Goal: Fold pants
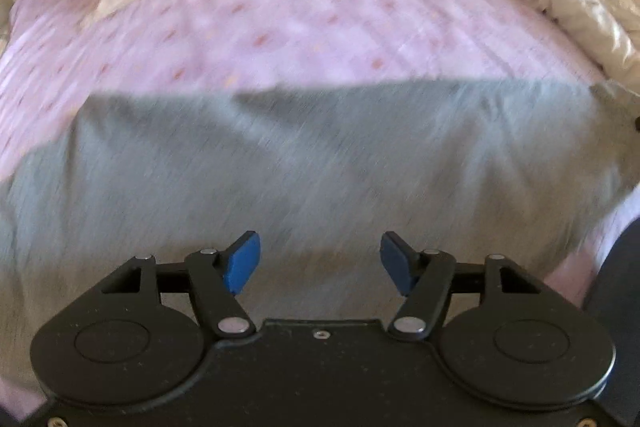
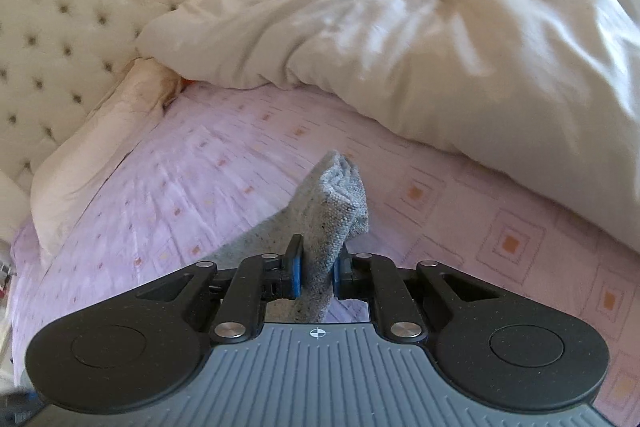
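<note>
From where I sat, the fold looked barely begun. The grey pants (image 1: 320, 163) lay spread across the near part of the bed (image 1: 280, 27), on the pink patterned sheet, with their far edge running fairly straight across the middle of the left wrist view and one shallow crease slanting through the cloth. That picture was smeared by blur, so I could not tell waistband from legs, nor whether the cloth there was already doubled.

My left gripper (image 1: 320, 263) hung over the pants with its blue pads (image 1: 244, 263) spread well apart and nothing between them; it held nothing.

My right gripper (image 2: 316, 275) was pinching a bunched end of the pants (image 2: 332, 211): the grey knit stood up between the pads (image 2: 295, 277), which pressed on it from both sides, and the rumpled tip rose past the fingertips above the sheet. I judged this to be a corner or hem picked up for carrying over, though I could not tell which end it was.

Further up the bed, a white duvet (image 2: 440, 39) was heaped along the far right side, a pillow (image 2: 100, 155) lay against the tufted headboard (image 2: 80, 19) at the far left, and neither touched the pants.

As I read it, one end was gripped and raised. Still to do: a matching hold for the left gripper, carrying the end across, laying it down and smoothing the crease.
</note>
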`<state>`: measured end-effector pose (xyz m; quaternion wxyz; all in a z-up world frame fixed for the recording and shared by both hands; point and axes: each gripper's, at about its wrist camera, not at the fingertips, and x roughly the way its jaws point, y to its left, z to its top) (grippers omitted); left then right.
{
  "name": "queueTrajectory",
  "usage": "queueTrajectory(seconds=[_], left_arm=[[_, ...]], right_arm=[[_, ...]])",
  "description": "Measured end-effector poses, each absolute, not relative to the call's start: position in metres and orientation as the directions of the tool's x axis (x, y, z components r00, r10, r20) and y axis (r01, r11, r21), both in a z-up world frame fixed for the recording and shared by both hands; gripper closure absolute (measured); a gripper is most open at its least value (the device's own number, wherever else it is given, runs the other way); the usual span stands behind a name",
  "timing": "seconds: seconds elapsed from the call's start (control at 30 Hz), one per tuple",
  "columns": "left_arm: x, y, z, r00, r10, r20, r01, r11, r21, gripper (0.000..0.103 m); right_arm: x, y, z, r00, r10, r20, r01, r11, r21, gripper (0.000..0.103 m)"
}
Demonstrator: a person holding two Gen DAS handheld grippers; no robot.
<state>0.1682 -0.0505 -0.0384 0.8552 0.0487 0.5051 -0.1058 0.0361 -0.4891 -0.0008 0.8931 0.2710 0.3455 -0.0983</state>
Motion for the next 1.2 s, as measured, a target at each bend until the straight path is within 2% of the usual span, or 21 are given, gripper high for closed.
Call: queueTrajectory(seconds=[0.27,0.4,0.43,0.47,0.5,0.6,0.67,0.7,0.93,1.1,1.17,1.2], left_arm=[[0.231,-0.125,-0.037,0.441,-0.194,-0.876,0.329,0.943,-0.043,0.035],[0.259,-0.150,-0.052,0.430,-0.151,-0.890,0.333,0.943,0.001,0.035],[0.265,-0.154,-0.058,0.420,-0.134,-0.898,0.330,0.944,0.013,0.032],[0.270,-0.157,-0.063,0.420,-0.120,-0.899,0.328,0.944,0.027,0.025],[0.272,-0.158,-0.065,0.434,-0.118,-0.893,0.329,0.944,0.035,0.024],[0.276,-0.157,-0.062,0.414,-0.124,-0.902,0.334,0.942,0.024,0.027],[0.271,-0.152,-0.054,0.409,-0.125,-0.904,0.333,0.943,0.020,0.035],[0.266,-0.150,-0.050,0.410,-0.127,-0.903,0.337,0.941,0.021,0.036],[0.197,-0.146,-0.033,0.286,-0.246,-0.926,0.502,0.862,-0.074,0.035],[0.167,-0.154,-0.051,0.257,-0.210,-0.943,0.545,0.838,-0.038,0.035],[0.163,-0.157,-0.058,0.284,-0.210,-0.936,0.536,0.844,-0.026,0.028],[0.161,-0.159,-0.058,0.290,-0.208,-0.934,0.537,0.843,-0.021,0.028]], right_arm=[[0.045,-0.487,0.007,0.740,0.041,-0.671,0.313,0.862,0.398,0.090],[0.043,-0.485,0.009,0.740,0.049,-0.671,0.289,0.878,0.382,0.089],[0.043,-0.485,0.009,0.740,0.051,-0.671,0.285,0.879,0.382,0.089],[0.043,-0.485,0.009,0.740,0.054,-0.671,0.283,0.879,0.383,0.089],[0.042,-0.486,0.009,0.740,0.056,-0.670,0.283,0.878,0.385,0.089],[0.043,-0.489,0.009,0.740,0.061,-0.670,0.284,0.874,0.394,0.089],[0.043,-0.489,0.009,0.741,0.062,-0.669,0.283,0.874,0.395,0.090],[0.043,-0.489,0.009,0.740,0.062,-0.669,0.282,0.875,0.394,0.090],[0.044,-0.485,0.012,0.740,0.064,-0.669,0.270,0.884,0.382,0.090],[0.044,-0.481,0.015,0.738,0.059,-0.672,0.266,0.890,0.371,0.089],[0.043,-0.478,0.019,0.738,0.053,-0.673,0.266,0.894,0.361,0.089],[0.043,-0.476,0.022,0.738,0.050,-0.672,0.267,0.895,0.359,0.090]])
